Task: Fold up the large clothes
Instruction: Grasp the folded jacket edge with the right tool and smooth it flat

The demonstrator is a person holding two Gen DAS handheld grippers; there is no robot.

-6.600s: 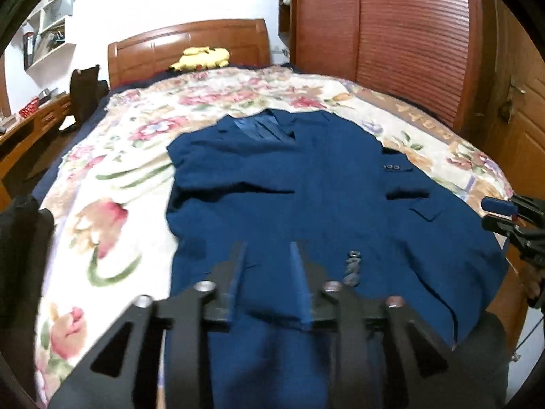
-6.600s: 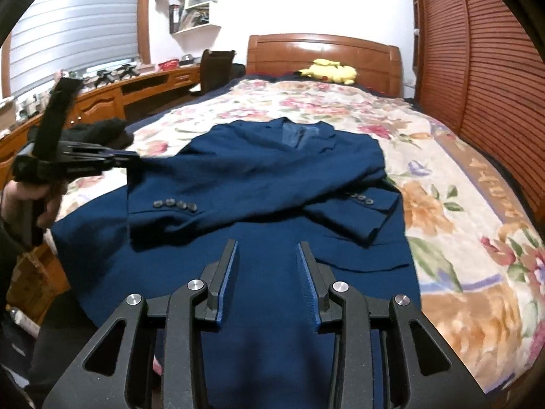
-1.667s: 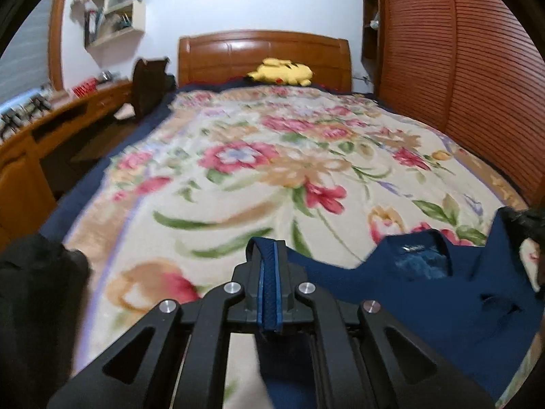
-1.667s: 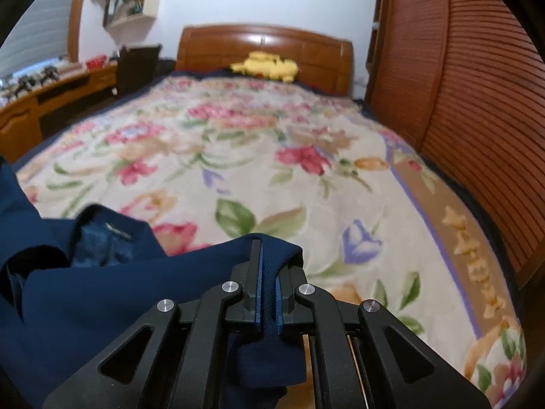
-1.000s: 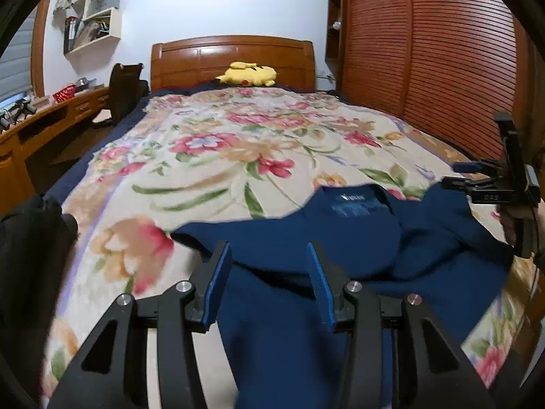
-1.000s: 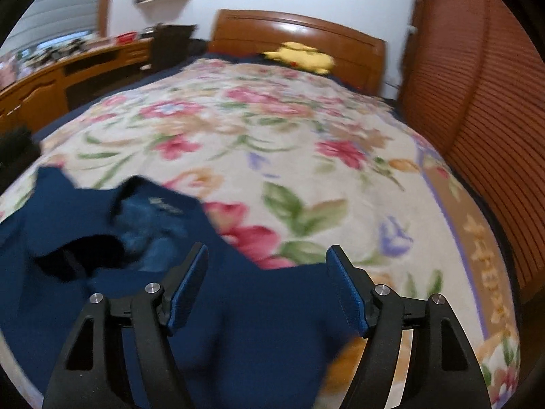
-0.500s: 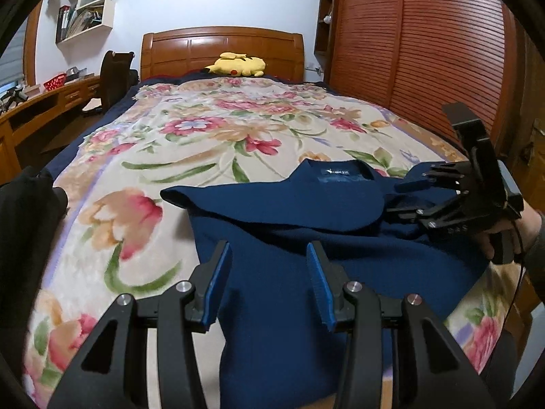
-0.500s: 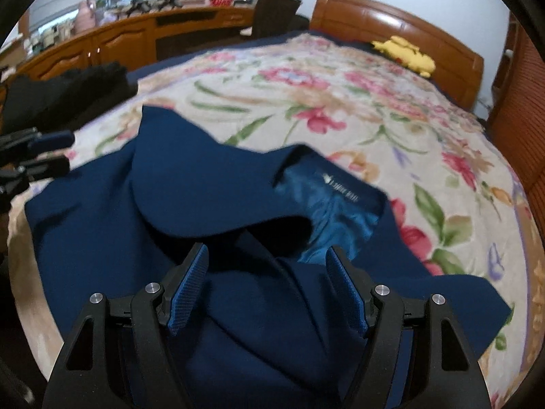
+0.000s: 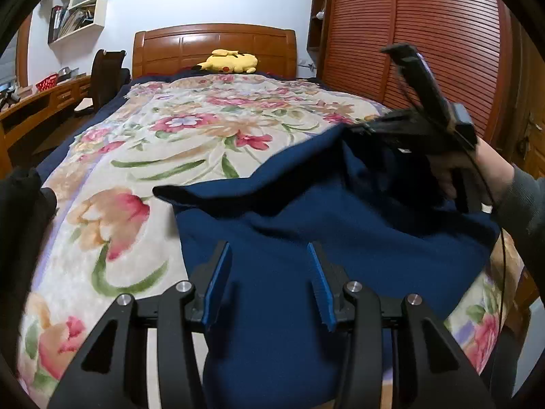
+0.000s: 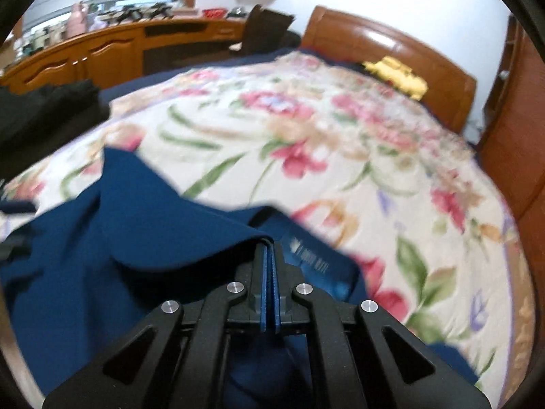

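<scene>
2 ribbed blue fingers [image 10: 270, 272] pinch soft navy jacket [image 10: 143, 225] fold.

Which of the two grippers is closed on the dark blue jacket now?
The right gripper: its fingers pinch a fold of the dark blue jacket. The left gripper hovers open above it.

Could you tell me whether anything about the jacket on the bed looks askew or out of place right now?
Yes: the navy jacket lies bunched rather than flat. Its upper edge is lifted and slanted where the right tongs pinch it, exposing the lining label. The left tongs hover open above it.
</scene>
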